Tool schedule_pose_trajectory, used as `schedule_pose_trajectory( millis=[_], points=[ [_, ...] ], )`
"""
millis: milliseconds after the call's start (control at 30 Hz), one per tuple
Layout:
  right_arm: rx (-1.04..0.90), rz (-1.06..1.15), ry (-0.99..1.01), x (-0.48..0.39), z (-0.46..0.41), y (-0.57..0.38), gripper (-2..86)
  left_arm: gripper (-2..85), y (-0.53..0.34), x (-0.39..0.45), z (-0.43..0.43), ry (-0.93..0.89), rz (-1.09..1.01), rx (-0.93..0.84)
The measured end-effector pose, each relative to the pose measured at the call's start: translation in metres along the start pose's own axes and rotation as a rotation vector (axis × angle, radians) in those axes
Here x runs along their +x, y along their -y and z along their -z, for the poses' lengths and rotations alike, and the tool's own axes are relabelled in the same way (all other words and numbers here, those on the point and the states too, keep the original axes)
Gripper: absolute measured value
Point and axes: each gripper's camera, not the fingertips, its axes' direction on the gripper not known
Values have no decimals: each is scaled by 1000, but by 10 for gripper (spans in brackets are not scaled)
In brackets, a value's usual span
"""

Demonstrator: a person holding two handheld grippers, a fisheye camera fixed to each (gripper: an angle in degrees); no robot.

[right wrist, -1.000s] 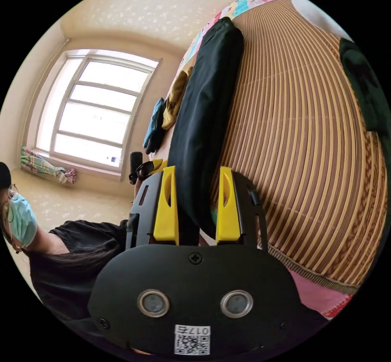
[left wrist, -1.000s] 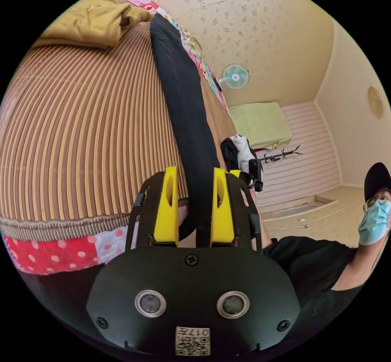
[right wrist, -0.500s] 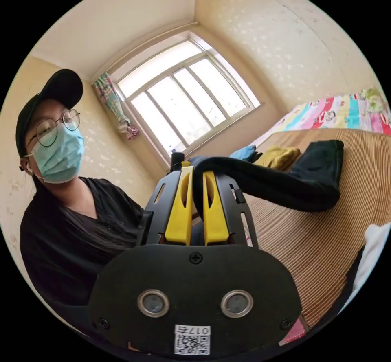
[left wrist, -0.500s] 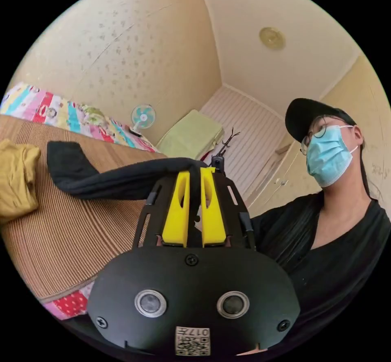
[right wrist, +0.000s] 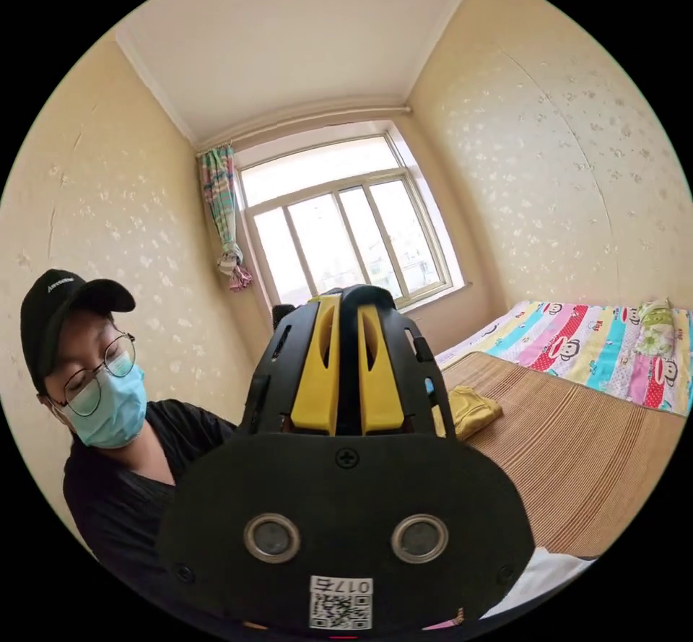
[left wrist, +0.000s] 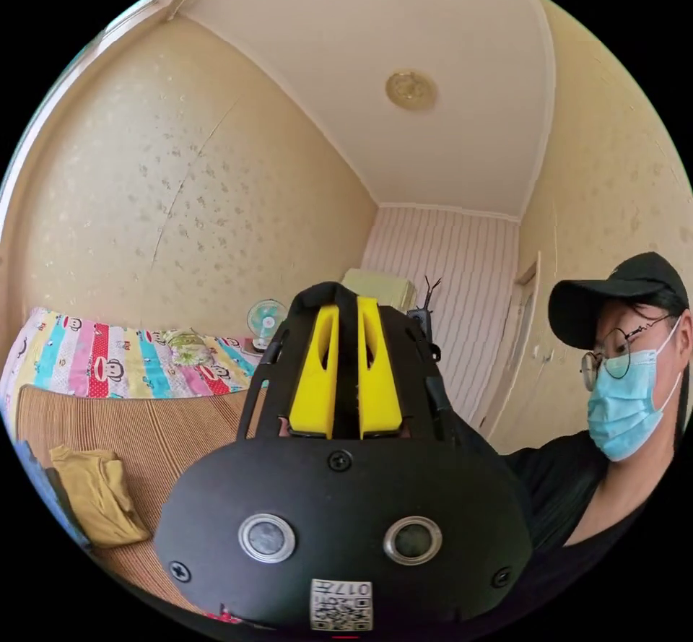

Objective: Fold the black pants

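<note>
In the left gripper view, the left hand-held gripper [left wrist: 345, 310] is raised, its yellow jaws clenched on a fold of the black pants [left wrist: 339, 294], which drape over the jaw tips. In the right gripper view, the right hand-held gripper [right wrist: 349, 304] likewise grasps the black pants [right wrist: 361, 294] between nearly closed jaws. Below lies a bed [right wrist: 577, 447] with a striped mat; a mustard garment [left wrist: 94, 487] rests on it. A person [left wrist: 613, 411] in a cap and mask stands beside. No containers appear.
</note>
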Motion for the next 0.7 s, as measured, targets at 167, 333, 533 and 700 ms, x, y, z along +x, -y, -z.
schedule_pose_trajectory(
  millis=[167,333,533,700],
  points=[
    [-74,-90,-180,134,-35,35,5,47,29,-112,-91,136,53,-159],
    [-101,-182,-242,195,-55,-1,7,49,-13,-175,-133,200,42,-337],
    [-358,-310,-315,185,-81,-220,22,53,-230,-186,-116,122,207,-621],
    [-467,-554,-233,123,-67,-372,61,73,-341,-145,-54,123,409,-752]
  ],
)
